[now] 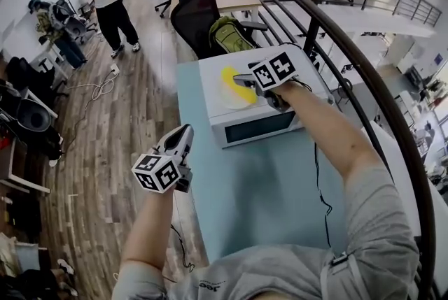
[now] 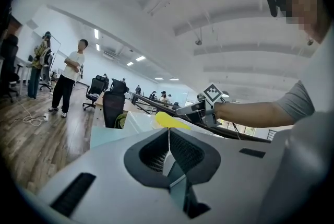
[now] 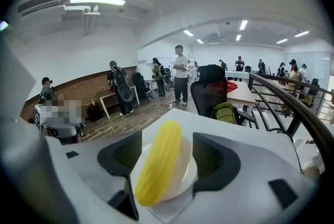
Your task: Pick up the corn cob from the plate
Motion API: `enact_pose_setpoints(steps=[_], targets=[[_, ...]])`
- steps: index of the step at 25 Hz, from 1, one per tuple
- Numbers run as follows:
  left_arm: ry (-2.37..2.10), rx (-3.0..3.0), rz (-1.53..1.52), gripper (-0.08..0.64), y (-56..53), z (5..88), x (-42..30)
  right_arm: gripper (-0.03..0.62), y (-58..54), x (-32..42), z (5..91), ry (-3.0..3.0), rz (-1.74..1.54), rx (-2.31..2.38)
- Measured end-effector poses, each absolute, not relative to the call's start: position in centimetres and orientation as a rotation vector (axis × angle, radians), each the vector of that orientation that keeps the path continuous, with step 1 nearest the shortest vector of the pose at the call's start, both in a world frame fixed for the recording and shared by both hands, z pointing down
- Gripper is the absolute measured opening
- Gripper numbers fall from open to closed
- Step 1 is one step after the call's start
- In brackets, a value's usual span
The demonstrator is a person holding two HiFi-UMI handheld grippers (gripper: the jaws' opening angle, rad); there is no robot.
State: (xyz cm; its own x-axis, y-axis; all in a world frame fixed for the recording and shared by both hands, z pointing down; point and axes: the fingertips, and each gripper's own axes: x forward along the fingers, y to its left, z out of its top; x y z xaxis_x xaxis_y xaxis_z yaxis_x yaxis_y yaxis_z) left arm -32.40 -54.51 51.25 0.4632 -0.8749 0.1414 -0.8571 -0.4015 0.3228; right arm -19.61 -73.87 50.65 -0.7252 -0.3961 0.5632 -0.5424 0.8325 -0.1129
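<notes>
My left gripper (image 1: 183,132) hangs at seven o'clock from the white box (image 1: 260,129), jaws together on nothing, I'd say parked clear of the work. My right gripper (image 3: 162,157) stands wide, jaws either side of the long yellow corn cob (image 3: 159,161) but not yet pressing it, lined up to grab. The cob lies on the round white plate (image 3: 191,171) atop that box, twelve o'clock from me.

The head view looks steeply down on the pale blue tabletop (image 1: 266,201). The right gripper view faces the yellow ribbed corn cob (image 3: 159,160) from close by; the left gripper view sees it level, from farther off.
</notes>
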Motion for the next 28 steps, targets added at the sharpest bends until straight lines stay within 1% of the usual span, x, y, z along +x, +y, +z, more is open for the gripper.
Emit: enact_pose_setpoints(steps=[3,8,20,21,24,28], targets=[[-1.448,2.377,-0.086,0.023,-55.6,51.6,-32.0,0.310,-73.9,-20.5,52.4,-2.427,0.366,0.659],[-1.417,2.386,-0.114,0.023,-56.7,51.9,-31.2,0.321,-74.3,-21.7,53.8,-2.362,0.362,0.621],[-1.395,2.337,-0.117,0.023,-56.7,54.5,-31.8,0.320,-74.5,-23.0,56.3,-2.278,0.338,0.608],[-1.393,2.335,-0.119,0.023,-56.6,54.7,-31.7,0.319,-74.6,-22.9,56.3,-2.268,0.328,0.621],[-1.387,2.328,-0.126,0.023,-56.2,54.9,-31.4,0.279,-74.4,-23.0,56.3,-2.244,0.307,0.619],[-1.384,2.322,-0.127,0.023,-55.4,54.7,-31.3,0.270,-73.6,-22.9,55.8,-2.255,0.268,0.599]])
